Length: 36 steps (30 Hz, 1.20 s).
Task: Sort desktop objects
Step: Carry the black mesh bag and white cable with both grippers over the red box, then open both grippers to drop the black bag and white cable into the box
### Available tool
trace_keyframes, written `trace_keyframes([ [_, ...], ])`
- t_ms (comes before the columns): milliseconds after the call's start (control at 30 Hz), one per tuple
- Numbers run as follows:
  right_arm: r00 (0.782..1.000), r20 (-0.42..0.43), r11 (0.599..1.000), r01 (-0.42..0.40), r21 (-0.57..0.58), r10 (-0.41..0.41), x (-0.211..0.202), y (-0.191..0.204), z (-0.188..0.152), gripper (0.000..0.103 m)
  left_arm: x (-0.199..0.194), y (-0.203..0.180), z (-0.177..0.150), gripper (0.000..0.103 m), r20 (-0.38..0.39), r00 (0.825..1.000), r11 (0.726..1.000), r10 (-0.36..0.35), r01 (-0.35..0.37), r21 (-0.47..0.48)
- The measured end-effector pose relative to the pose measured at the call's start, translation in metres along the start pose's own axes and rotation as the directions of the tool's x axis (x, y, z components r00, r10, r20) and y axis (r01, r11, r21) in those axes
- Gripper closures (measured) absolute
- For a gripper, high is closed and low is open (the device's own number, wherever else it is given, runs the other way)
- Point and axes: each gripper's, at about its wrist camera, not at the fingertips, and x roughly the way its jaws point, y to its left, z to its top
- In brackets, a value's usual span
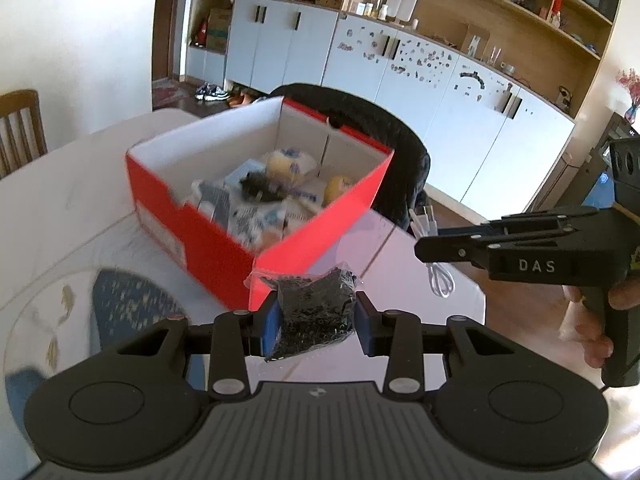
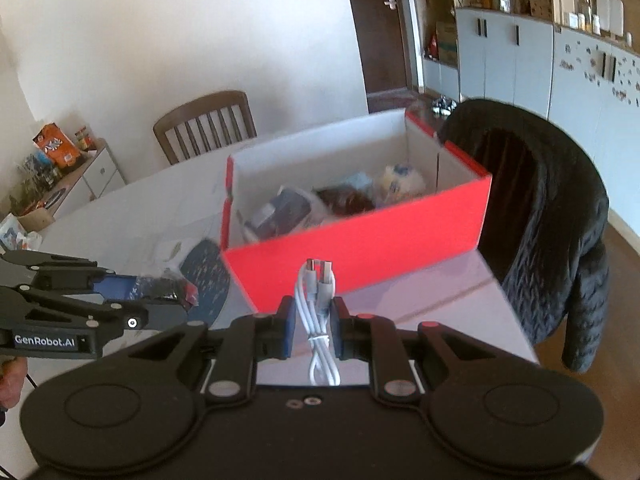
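The red shoebox (image 1: 256, 216) lies ahead of both tongs: the left gripper (image 1: 316, 320) clamps a black-filled plastic packet (image 1: 314, 312), and the right gripper (image 2: 314, 330) pinches an upright coiled white USB cable (image 2: 318, 312), seemingly nearer the box wall.

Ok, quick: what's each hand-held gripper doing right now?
Left hand-held gripper: shut on a clear bag of black bits.
Right hand-held gripper: shut on a bundled white USB cable.

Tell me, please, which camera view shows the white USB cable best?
The right wrist view: the white USB cable sits centred and near, clamped in the right gripper, both plugs visible. The left wrist view shows only its loop dangling beneath that gripper, partly hidden.
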Motion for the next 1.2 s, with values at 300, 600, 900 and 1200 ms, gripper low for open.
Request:
trace_keyframes([
  [300, 0.999, 0.034, 0.999, -0.030, -0.039, 0.031, 0.012, -0.033, 0.052, 0.086, 0.015, -0.007, 0.051, 0.066, 0.046, 0.999, 1.000, 0.029, -0.029, -0.002],
  [600, 0.998, 0.024, 0.995, -0.050, -0.083, 0.053, 0.047, -0.055, 0.093, 0.086, 0.050, -0.002, 0.088, 0.066, 0.020, 0.996, 0.996, 0.086, -0.085, -0.024],
  [900, 0.997, 0.003, 0.989, -0.073, -0.130, 0.074, 0.081, -0.065, 0.112, 0.086, 0.098, 0.006, 0.104, 0.066, -0.055, 0.985, 0.987, 0.161, -0.161, 0.004],
  [1200, 0.993, -0.078, 0.983, -0.096, -0.154, 0.085, 0.121, -0.072, 0.113, 0.086, 0.139, 0.009, 0.100, 0.066, -0.145, 0.971, 0.982, 0.189, -0.185, 0.040],
])
